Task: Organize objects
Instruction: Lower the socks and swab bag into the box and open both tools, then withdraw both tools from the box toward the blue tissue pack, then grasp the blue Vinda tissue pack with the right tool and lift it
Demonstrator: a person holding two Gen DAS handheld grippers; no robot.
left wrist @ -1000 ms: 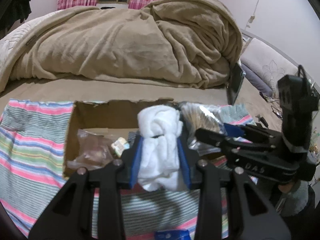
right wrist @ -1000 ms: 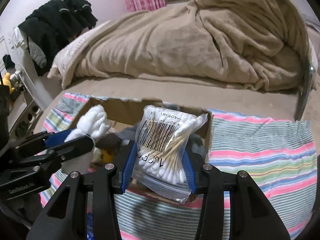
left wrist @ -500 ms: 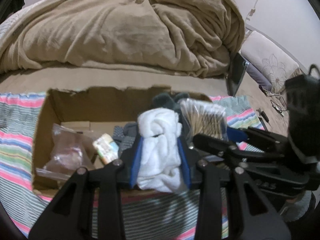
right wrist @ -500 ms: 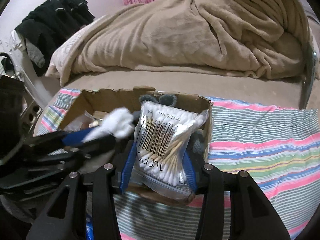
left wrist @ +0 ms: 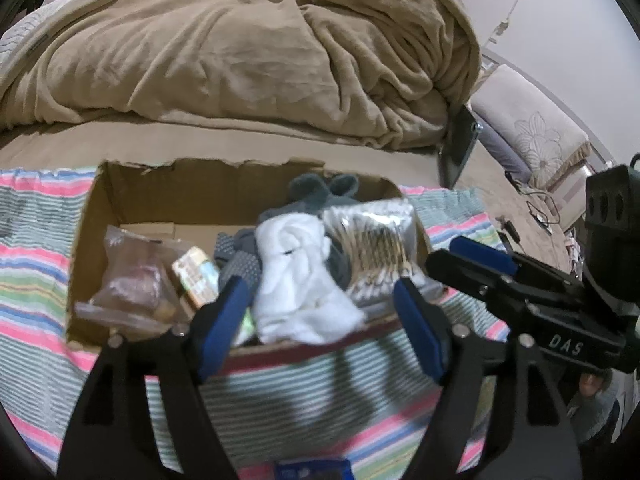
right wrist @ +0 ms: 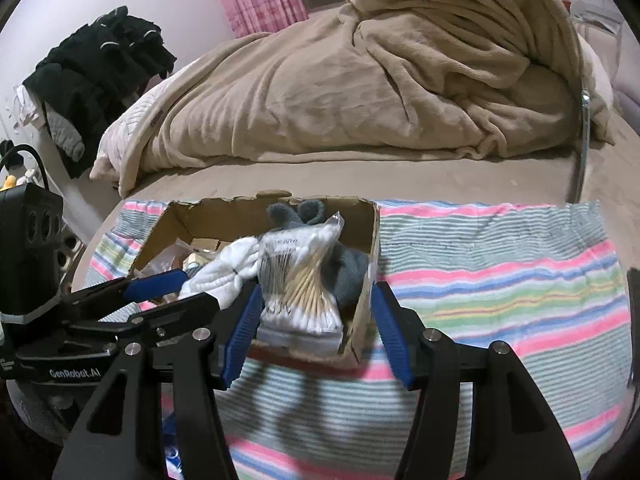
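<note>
A cardboard box (left wrist: 132, 196) (right wrist: 370, 236) sits on a striped cloth on the bed. A white rolled sock (left wrist: 298, 280) (right wrist: 228, 268) lies in the box, over its near rim. A clear bag of cotton swabs (left wrist: 374, 244) (right wrist: 302, 280) leans in the box's right end, against grey socks (left wrist: 320, 190) (right wrist: 346, 272). My left gripper (left wrist: 320, 324) is open, its blue pads either side of the white sock without touching. My right gripper (right wrist: 316, 330) is open, its pads apart from the swab bag.
The box also holds a clear bag with brownish contents (left wrist: 128, 280) and a small printed packet (left wrist: 196, 276). A tan blanket (left wrist: 240, 52) is piled behind. The striped cloth (right wrist: 500, 272) spreads to the right. Dark clothes (right wrist: 100, 68) hang at left.
Both grippers moved over the box, then opened. The white sock and the swab bag dropped out of the jaws and now rest in the box.
</note>
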